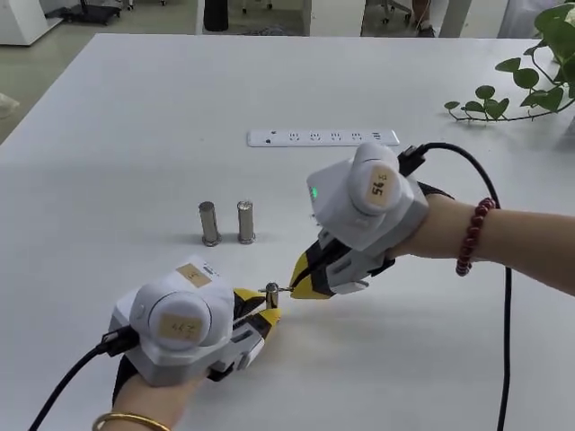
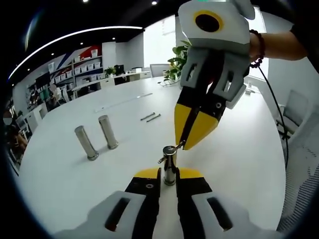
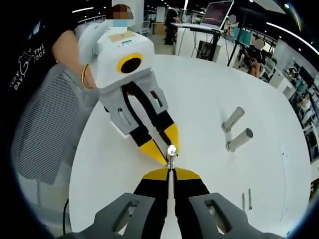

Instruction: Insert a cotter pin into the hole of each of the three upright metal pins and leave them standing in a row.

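"THE" and "DAY" on a black sleeve (image 3: 29, 56)

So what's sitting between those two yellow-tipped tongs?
An upright metal pin, clamped in the left tongs, with a cotter pin at its top pinched by the right tongs; the left gripper view shows it.

In the head view, the white body of the left gripper (image 1: 265, 305) covers most of its black and yellow fingers (image 1: 249, 296). Those fingers hide the lower half of the short silver metal pin (image 1: 271, 292) they clamp. The thin wire cotter pin (image 1: 284, 289), pinched at the tips of the right gripper (image 1: 296, 286), is too small to tell whether it sits in the hole. Two loose cotter pins (image 2: 150, 117) far off on the white surface (image 2: 124, 164) are mere slivers. The green leafy plant (image 1: 530, 63) is cut off at the right edge.
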`<state>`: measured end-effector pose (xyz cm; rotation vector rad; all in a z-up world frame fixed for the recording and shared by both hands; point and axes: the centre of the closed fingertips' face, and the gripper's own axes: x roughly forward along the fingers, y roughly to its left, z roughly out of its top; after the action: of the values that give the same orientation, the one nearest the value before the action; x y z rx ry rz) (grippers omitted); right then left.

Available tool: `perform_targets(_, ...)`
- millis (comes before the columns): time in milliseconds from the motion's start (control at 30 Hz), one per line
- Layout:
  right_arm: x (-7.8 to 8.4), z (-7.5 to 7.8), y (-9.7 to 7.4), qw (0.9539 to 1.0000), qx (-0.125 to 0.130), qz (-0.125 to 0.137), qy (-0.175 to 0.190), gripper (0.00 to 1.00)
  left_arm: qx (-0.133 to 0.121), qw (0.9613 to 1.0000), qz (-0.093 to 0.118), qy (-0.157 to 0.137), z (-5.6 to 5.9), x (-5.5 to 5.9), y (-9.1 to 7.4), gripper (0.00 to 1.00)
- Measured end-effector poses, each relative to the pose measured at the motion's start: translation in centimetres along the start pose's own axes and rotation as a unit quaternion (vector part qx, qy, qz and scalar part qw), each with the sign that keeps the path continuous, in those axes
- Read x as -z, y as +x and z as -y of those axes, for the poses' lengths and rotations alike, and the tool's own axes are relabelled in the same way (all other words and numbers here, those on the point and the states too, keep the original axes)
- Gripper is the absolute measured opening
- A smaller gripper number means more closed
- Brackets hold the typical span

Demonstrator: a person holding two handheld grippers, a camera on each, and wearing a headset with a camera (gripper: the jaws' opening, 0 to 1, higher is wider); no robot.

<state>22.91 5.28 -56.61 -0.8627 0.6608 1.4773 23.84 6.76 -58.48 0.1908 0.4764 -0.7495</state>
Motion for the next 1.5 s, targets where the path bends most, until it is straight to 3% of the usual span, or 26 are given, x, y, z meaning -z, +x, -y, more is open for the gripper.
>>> perform_targets(800,-0.94,0.16,0.64,1.0000,0.003,-0.002,0.004,0.00,0.000,1.0000,-0.004,-0.003,0.13,0.27,0.27,0.06)
perform_targets(1500,-0.21,-0.03,0.81,0.9994,0.004,-0.007,0.032,0.00,-0.009,0.9999,-0.008,-0.005,-0.05,0.40,0.19,0.09)
